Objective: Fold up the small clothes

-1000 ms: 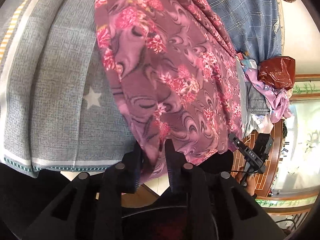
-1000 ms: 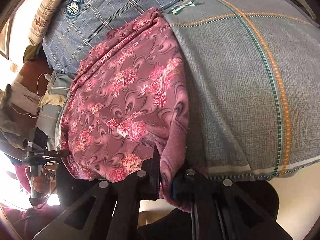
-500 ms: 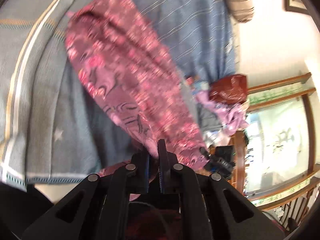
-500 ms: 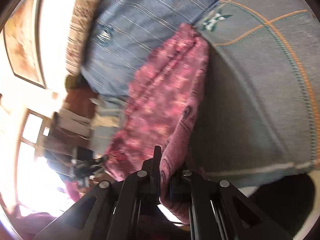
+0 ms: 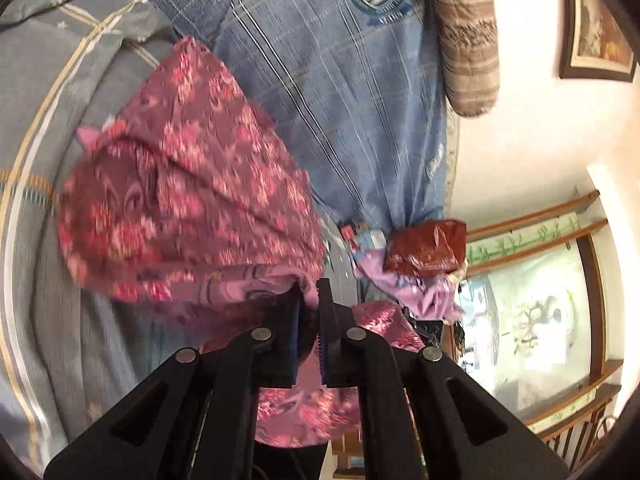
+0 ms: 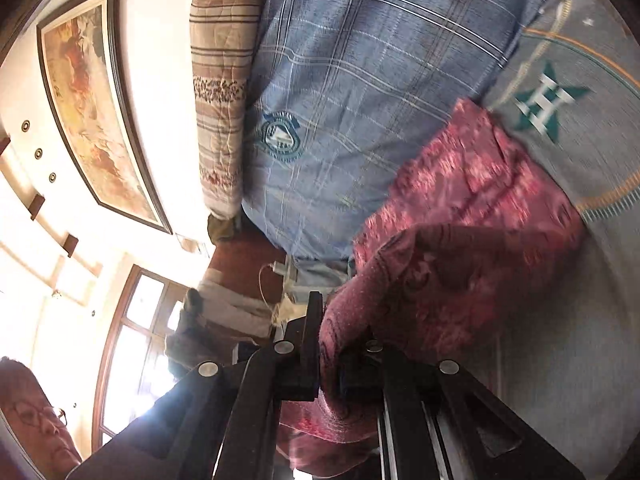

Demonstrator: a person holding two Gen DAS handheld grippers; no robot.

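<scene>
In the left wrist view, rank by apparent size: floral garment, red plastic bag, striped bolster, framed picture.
1. floral garment, inflated by nearness to the camera
2. striped bolster
3. red plastic bag and framed picture look alike; not ranked

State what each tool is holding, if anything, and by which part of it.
Both tools hold the same pink floral garment. The left tool pinches a bunched bit of its near edge; the right tool is shut on a thick fold of its near edge.

Left claw clamped tight on an edge of the pink floral garment, fingers nearly touching. Right claw likewise pinched closed on another edge of the garment, cloth bunched over its right finger.
</scene>
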